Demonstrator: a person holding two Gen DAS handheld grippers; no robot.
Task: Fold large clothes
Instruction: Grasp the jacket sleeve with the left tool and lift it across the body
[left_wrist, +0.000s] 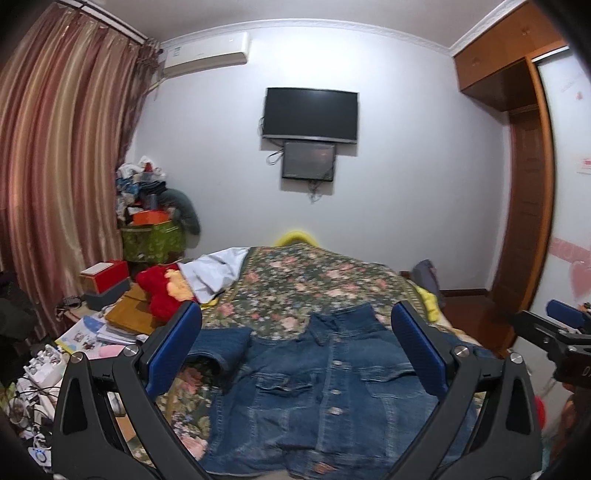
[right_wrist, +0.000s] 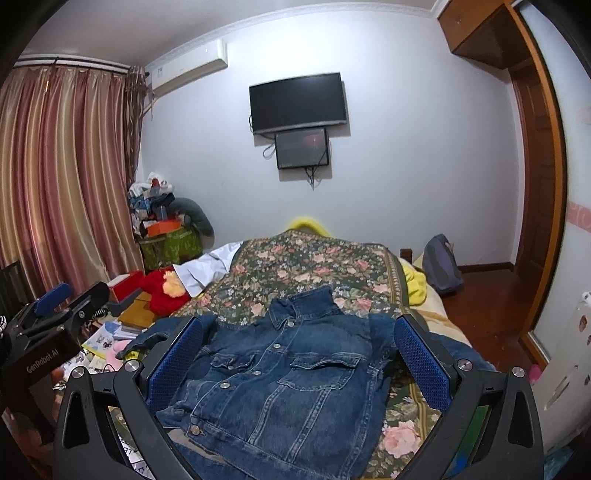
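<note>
My light is dim, even and cool, with no hard shadows between my jaws. Ahead of them the wall (left_wrist: 406, 147) glows bluish and the TV (right_wrist: 298, 102) shows faint glare. Both views bow strongly at the rims, with black corners. Beyond my jaws the bedspread (left_wrist: 303, 280) is soft and slightly blurred.

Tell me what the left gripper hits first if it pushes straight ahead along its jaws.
Probably the blue denim jacket spread front-up on the floral bedspread. The open left gripper points along the bed over its buttoned front, though its height above the cloth is unclear.
</note>
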